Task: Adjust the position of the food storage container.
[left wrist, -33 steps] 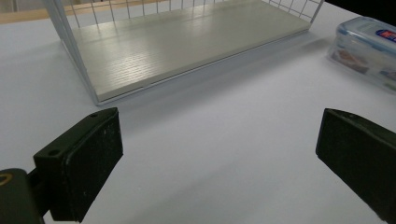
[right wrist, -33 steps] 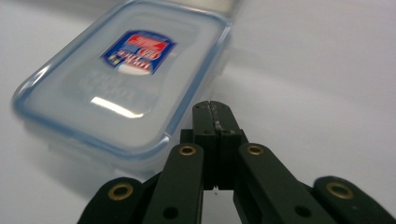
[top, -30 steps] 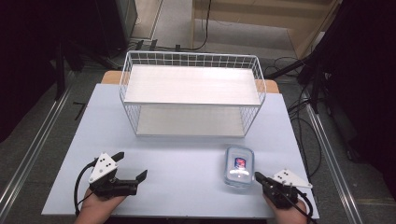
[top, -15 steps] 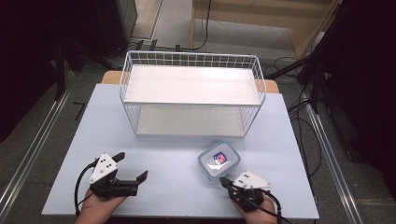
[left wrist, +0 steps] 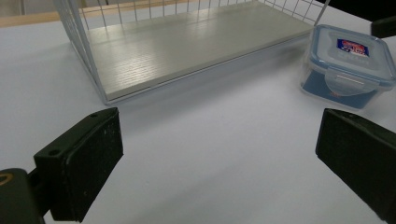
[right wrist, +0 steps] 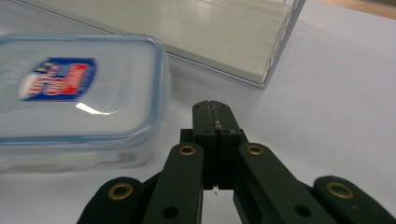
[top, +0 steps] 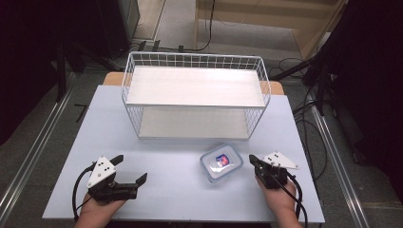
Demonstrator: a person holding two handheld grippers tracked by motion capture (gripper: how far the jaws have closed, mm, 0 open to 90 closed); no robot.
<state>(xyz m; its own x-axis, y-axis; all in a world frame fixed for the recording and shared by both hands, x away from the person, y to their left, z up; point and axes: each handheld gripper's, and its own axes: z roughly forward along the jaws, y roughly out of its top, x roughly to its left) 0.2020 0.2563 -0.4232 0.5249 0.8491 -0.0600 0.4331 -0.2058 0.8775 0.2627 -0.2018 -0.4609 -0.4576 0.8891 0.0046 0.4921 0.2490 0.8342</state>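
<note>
Right gripper [top: 255, 164], jaws pressed together and empty, is back out at 3 o'clock of the lidded container [top: 221, 163] after nudging it leftward. Container now sits near the wire rack [top: 195, 70] front. Left gripper [top: 129, 170] idles, jaws apart. Likely a push-to-position step.

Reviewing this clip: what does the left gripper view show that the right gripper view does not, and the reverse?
Left gripper view: the left claw with its jaws wide apart over bare table, and the container's front latch tab.

Right gripper view: the right claw with its jaws pressed together, holding nothing, just right of the container, close up and blurred.

Both: the clear blue-rimmed container with its red and blue lid label, the wire rack's lower wooden shelf, and the pale table.
</note>
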